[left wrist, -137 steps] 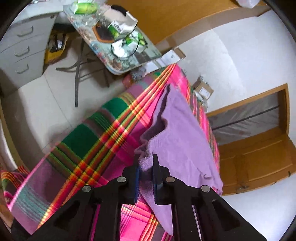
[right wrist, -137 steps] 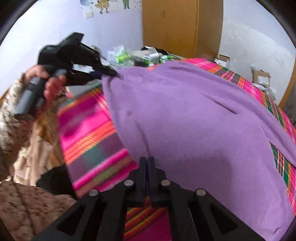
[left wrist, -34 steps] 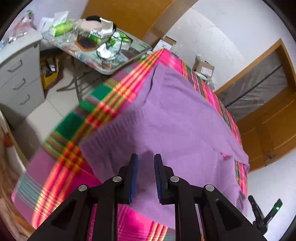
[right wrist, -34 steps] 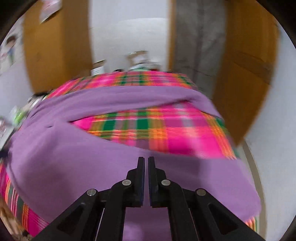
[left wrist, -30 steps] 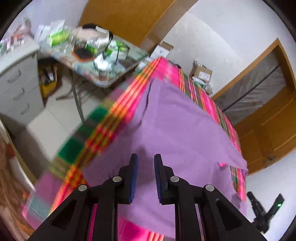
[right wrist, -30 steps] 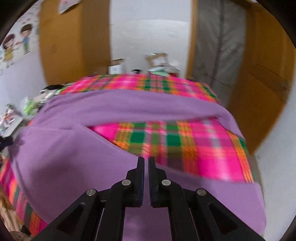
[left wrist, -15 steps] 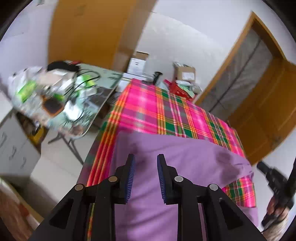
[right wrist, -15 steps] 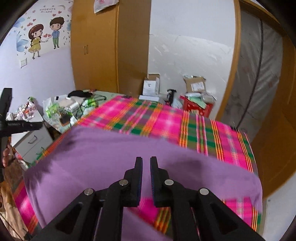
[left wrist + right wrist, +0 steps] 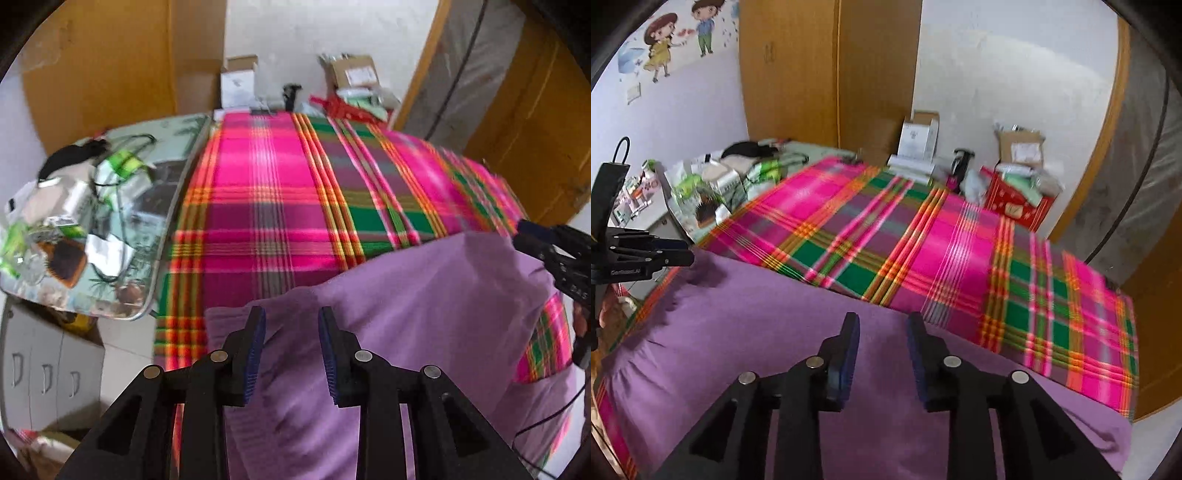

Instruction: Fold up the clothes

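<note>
No readable text from my end. Faint white lettering on left gripper (image 9: 646,258) body, left edge of right wrist view, too blurred; box (image 9: 918,138) labels upper centre illegible.

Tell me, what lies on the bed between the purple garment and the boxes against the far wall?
Only bare plaid bedcover lies between the purple garment and the boxes; the right wrist view shows it best.
</note>
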`<action>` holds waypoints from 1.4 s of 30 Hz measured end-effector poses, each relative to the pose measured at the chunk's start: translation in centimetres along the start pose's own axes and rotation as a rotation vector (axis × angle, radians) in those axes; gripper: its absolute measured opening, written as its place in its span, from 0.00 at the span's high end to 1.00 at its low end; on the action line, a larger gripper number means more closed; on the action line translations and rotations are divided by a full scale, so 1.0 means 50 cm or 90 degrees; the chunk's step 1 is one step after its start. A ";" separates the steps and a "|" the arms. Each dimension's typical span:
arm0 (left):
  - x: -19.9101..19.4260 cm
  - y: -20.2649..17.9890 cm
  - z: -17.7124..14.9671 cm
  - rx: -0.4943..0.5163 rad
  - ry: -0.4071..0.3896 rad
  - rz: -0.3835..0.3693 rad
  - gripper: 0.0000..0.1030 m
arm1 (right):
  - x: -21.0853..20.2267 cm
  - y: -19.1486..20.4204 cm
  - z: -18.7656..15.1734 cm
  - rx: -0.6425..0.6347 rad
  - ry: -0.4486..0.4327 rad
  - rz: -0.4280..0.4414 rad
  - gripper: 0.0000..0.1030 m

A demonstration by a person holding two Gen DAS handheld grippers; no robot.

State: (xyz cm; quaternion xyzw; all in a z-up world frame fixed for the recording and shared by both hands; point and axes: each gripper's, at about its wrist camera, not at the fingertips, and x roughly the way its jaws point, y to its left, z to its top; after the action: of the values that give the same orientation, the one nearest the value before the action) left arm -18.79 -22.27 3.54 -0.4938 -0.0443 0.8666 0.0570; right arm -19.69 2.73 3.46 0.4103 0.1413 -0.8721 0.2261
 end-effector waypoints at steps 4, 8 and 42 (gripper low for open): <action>0.025 -0.006 0.003 0.033 -0.004 0.011 0.70 | 0.057 0.002 0.001 -0.020 0.018 0.022 0.68; 0.048 -0.008 0.003 0.048 0.011 0.035 0.70 | 0.096 0.005 0.008 -0.033 0.029 0.040 0.64; 0.073 -0.013 0.001 0.169 -0.045 -0.017 0.53 | 0.193 0.001 0.011 -0.067 0.066 0.124 0.52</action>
State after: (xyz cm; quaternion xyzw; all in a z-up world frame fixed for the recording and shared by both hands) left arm -20.64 -21.08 0.52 -0.4501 0.0620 0.8810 0.1319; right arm -25.43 -0.24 -3.75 0.4538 0.1581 -0.8151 0.3235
